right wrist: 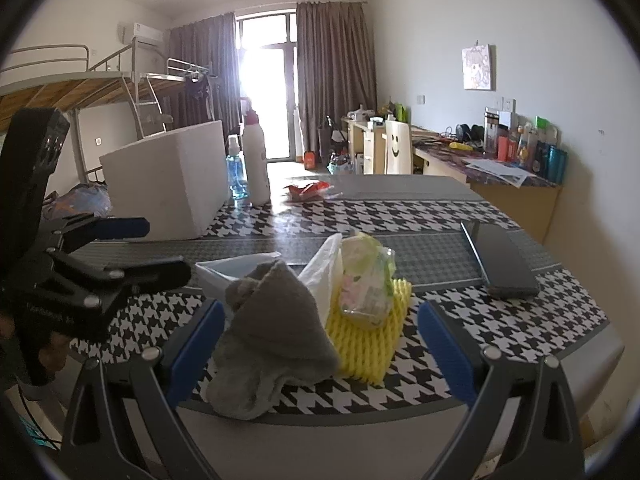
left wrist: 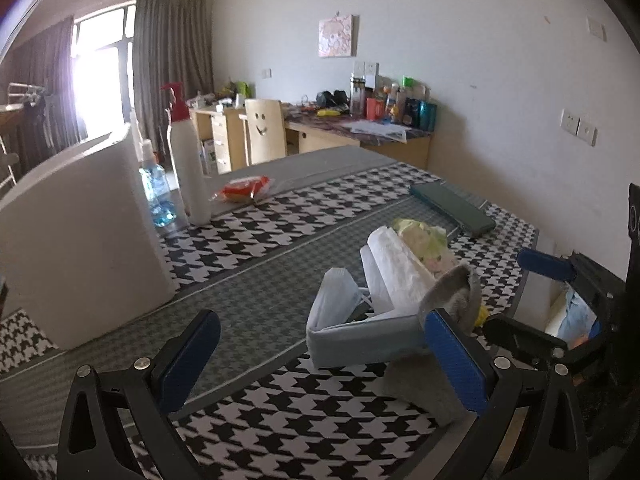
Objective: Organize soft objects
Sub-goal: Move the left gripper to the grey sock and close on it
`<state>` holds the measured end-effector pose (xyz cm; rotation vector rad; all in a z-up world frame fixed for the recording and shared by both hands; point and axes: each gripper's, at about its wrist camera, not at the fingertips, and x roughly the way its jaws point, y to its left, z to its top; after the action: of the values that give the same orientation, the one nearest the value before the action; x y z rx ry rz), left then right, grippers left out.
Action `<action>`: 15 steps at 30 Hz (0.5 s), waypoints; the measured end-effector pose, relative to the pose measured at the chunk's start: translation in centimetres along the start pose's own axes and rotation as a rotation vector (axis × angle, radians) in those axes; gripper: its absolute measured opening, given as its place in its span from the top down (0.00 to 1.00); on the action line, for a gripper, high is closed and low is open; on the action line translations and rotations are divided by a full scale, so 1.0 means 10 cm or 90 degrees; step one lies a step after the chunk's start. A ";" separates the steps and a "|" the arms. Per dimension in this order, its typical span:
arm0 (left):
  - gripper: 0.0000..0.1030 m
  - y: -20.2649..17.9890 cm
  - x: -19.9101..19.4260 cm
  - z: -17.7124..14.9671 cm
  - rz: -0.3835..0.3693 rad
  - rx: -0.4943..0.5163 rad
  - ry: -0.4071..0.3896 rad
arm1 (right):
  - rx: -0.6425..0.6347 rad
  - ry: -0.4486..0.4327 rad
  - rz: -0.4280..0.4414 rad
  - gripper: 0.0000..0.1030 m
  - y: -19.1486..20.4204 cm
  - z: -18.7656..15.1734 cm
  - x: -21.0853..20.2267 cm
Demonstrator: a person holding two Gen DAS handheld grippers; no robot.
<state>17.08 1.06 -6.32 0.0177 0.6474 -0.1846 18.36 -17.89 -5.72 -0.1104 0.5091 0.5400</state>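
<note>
progress: early, as i judge it; the soft things lie in one loose heap near the table's front edge, nothing visibly sorted.
heap: grey cloth (right wrist: pixel 272 336), yellow foam net (right wrist: pixel 372 344), tissue pack (right wrist: pixel 366 284) on top of the net, white bag (right wrist: pixel 324 268) behind the cloth, masks (left wrist: pixel 340 300) at the left side of the heap.
box: white box (left wrist: pixel 80 240) stands well apart to the left on the table (left wrist: pixel 260 240); possibly the target, but i cannot tell, and its inside is hidden.
left gripper (left wrist: pixel 320 360): jaws wide apart, holding nothing; its right finger sits just beside the cloth and masks.
right gripper (right wrist: pixel 320 352): jaws wide apart, empty; cloth and net lie between the fingers in view, no grip made.
other things: spray bottle (left wrist: pixel 186 160), blue bottle (left wrist: pixel 158 196), red snack bag (left wrist: pixel 244 190), dark case (left wrist: pixel 452 208), none soft goods to my eye except perhaps the snack bag.
left to do: everything, by my reading; each soft piece must be picked out of the heap and placed.
risk: pieces overlap, so lifting one may drag another.
</note>
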 end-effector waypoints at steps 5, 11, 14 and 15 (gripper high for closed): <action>0.05 0.05 0.20 -0.02 -0.026 0.025 0.017 | 0.011 0.009 0.005 0.04 -0.05 0.00 0.08; 0.20 -0.01 0.38 -0.05 -0.048 0.057 0.057 | 0.004 0.018 0.007 0.04 -0.05 0.00 0.16; 0.26 0.02 0.46 -0.05 -0.068 0.047 0.073 | 0.000 0.026 0.000 0.04 -0.08 0.00 0.19; 0.31 0.03 0.49 -0.04 -0.083 0.035 0.081 | 0.001 0.029 0.003 0.04 -0.09 0.00 0.20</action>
<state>20.69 0.61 -9.63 0.0399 0.7706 -0.3293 20.28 -17.74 -6.75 -0.1196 0.5537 0.5425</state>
